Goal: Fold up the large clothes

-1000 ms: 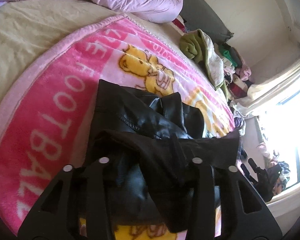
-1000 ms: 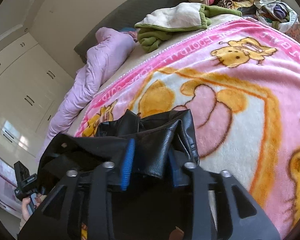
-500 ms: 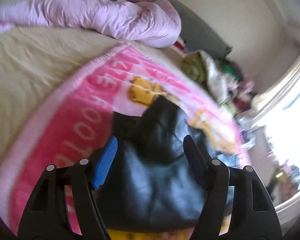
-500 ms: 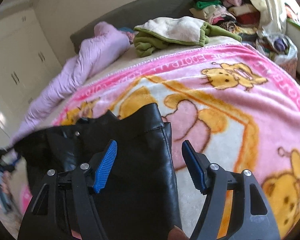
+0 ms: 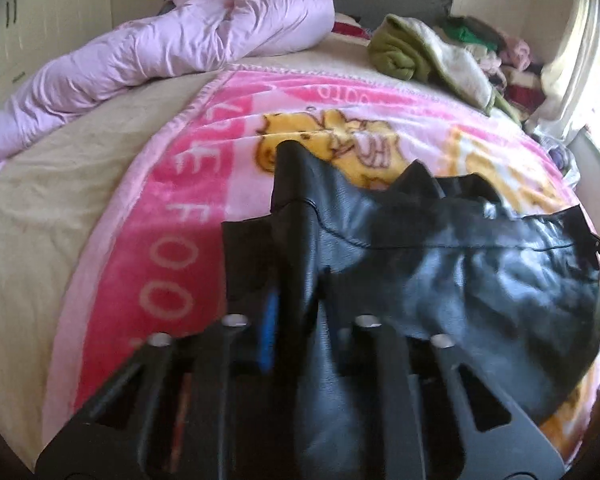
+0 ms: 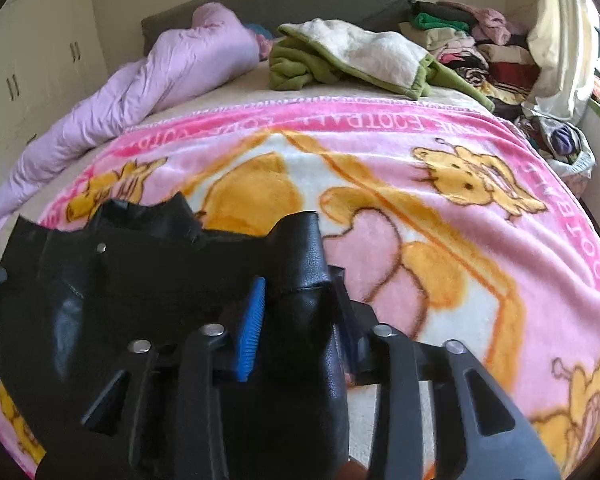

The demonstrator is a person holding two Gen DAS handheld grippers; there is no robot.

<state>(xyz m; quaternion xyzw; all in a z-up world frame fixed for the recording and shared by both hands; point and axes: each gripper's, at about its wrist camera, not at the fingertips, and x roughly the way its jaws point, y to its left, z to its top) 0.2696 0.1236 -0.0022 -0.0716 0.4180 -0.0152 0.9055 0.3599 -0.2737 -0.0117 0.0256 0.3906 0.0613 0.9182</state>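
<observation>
Black leather-look jacket (image 5: 440,264) lies bunched on the pink cartoon-print fleece blanket (image 6: 440,208) on the bed. Left gripper (image 5: 296,320): fingers pressed tight on a jacket edge. Right gripper (image 6: 296,312): fingers closing on a thick fold between them. Best to lift both corners evenly and keep the hem taut. Lilac duvet (image 5: 172,44) and green-lined throw (image 6: 352,56) sit well apart; nothing blocks the way.

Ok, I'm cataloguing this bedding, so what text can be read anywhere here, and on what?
"FOO": pink blanket, left border, rest hidden.
"FOOTBALL": same blanket, far border in the right wrist view, upside down.
Other border lettering: too blurred.
</observation>
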